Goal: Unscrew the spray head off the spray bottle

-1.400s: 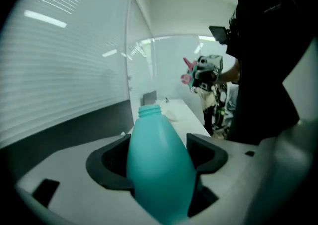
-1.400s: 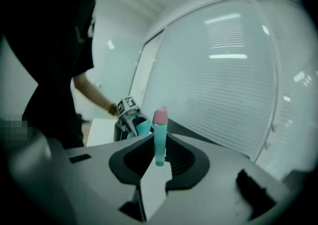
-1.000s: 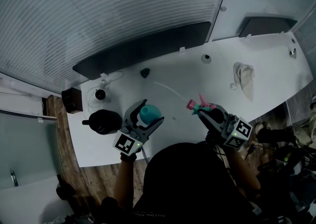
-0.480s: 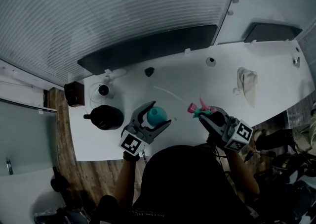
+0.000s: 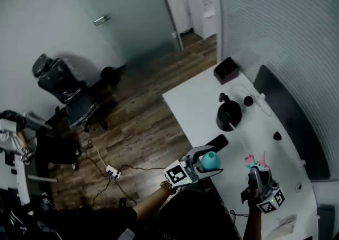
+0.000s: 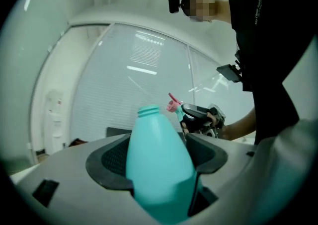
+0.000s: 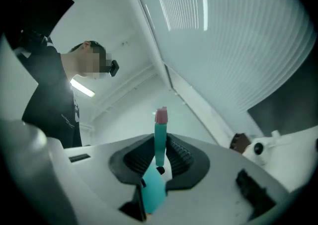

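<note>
Bottle (image 6: pixel 159 162) clamped in left fingers (image 6: pixel 110 158), spray head (image 7: pixel 160 142) in right fingers (image 7: pixel 185 159); both swung sideways.

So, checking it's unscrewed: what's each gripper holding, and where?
Left gripper: teal plastic bottle, by its body. Right gripper: teal spray head, pink nozzle, by its middle.

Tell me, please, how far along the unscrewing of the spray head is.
Done: the spray head is off; the bottle shows a bare threaded neck. In hand: the left claw grips the bottle, the right claw grips the spray head, held apart. Left: apparently only setting both down.
</note>
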The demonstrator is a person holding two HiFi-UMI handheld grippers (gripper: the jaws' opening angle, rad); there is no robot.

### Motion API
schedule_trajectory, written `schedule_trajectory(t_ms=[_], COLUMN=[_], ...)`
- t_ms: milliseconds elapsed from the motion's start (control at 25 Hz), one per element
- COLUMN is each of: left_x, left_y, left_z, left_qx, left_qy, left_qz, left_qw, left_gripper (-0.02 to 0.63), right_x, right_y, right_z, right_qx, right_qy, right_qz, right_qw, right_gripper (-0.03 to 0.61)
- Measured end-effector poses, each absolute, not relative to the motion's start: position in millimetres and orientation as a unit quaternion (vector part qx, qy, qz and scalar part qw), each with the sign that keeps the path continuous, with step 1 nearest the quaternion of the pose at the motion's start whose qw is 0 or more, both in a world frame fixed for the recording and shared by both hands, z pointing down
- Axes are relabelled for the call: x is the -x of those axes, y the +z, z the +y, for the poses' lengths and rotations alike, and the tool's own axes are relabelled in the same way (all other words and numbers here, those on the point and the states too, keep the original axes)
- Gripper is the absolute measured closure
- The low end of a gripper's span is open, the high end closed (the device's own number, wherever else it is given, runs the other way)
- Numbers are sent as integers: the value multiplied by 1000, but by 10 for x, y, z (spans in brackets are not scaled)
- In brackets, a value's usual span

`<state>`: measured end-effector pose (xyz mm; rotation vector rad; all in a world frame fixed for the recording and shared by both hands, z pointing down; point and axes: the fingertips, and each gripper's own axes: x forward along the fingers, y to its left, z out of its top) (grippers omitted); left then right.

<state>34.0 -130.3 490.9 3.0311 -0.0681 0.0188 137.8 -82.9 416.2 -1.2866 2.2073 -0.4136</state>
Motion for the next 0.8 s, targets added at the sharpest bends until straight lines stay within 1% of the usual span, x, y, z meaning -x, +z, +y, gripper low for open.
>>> schedule_trajectory(t_ms=[120, 240, 320, 480, 640, 800], left_x=[860, 2236, 3010, 4510, 5586, 6263], left_y=[4646, 4606, 4639, 4584, 4602, 4736], left_z=[-1345, -1080, -764, 51, 614, 975], left_qx=[-982, -933, -900, -825, -740, -678], left_qy=[0, 42, 68, 52, 23, 32], left_qz=[-187, -357, -429, -561, -671, -733], left_qw=[34, 12, 22, 47, 42, 40], left_gripper=[267, 267, 267, 267, 267, 267], right_x=[-366, 1039, 1957, 3764, 5203, 6145], right_y=[4019, 3963, 3995, 3993, 3980, 4077], right_z=[-1214, -1411, -1340, -883, -501, -126], right_qx=[338, 170, 90, -54, -190, -275], right_qy=[-161, -169, -181, -212, -195, -185], right_qz=[890, 944, 959, 965, 958, 942], right_qw=[259, 226, 197, 147, 93, 53], right_gripper=[508, 508, 508, 508, 508, 508])
